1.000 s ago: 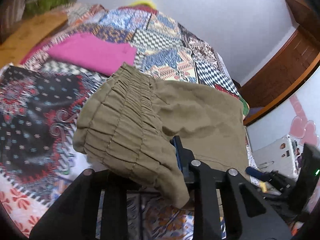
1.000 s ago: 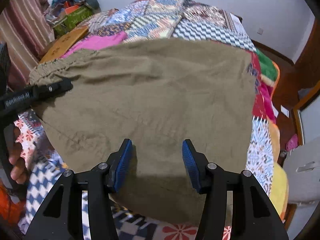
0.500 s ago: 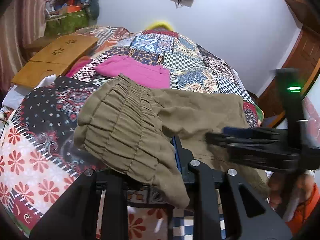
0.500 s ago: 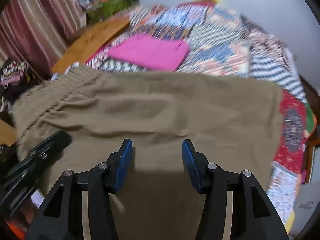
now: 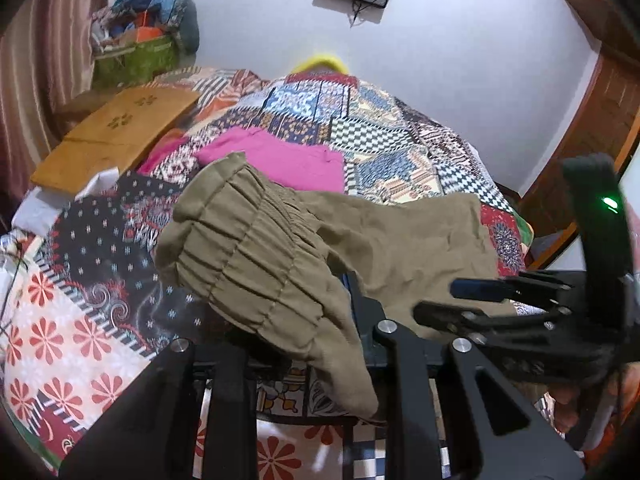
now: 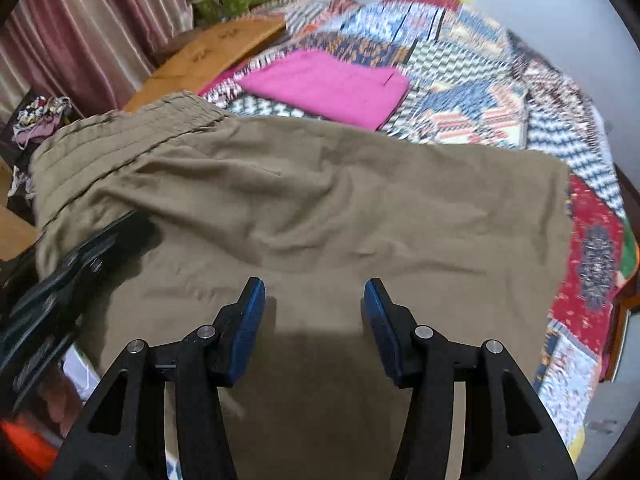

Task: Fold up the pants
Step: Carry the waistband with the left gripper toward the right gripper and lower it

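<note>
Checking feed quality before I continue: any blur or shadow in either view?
Right wrist view: far patchwork quilt smeared by motion blur, gripper shadow on the olive-khaki pants. Left wrist view: mostly sharp, right gripper slightly blurred, strong fisheye bending at the edges.

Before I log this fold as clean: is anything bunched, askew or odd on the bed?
Yes. The khaki pants are wrinkled, and their elastic waistband is bunched over the left gripper, lifted off the quilt. The right gripper is open above the fabric. The folded pink garment lies flat.

pants [image 6: 320,200] – olive | cloth [image 6: 328,88] – magenta | bedspread [image 6: 472,92] – multicolour patchwork
</note>
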Tool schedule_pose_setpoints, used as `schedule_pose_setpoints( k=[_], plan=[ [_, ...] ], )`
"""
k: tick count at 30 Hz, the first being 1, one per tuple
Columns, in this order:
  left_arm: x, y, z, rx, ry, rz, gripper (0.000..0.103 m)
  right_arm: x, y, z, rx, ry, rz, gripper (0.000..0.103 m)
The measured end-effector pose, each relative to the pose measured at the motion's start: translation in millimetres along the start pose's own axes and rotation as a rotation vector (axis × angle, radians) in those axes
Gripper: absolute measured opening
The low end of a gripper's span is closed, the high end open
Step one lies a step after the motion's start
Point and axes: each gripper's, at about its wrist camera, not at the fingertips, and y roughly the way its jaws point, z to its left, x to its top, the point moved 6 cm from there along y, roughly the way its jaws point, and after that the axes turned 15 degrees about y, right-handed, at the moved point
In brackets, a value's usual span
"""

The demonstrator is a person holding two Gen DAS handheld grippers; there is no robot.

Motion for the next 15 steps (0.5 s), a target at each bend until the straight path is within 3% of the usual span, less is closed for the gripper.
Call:
schedule_pose_setpoints(
  k=[6,12,15],
  plan=[
    [21,-16,-21,-0.041,0.052,-0.054,0.020,-26,-28,-17,-0.026,-0.005,-0.052,0.048],
    [34,-23,-53,-0.135,0.097,-0.057,0.018,-44,0,-25,-0.004,0.027,0.023,0.048],
    [38,-24,-72,-0.120,0.151,-0.066,0.017,-47,-2,-23,-0.022,0.003,0.011,0.048]
  ],
)
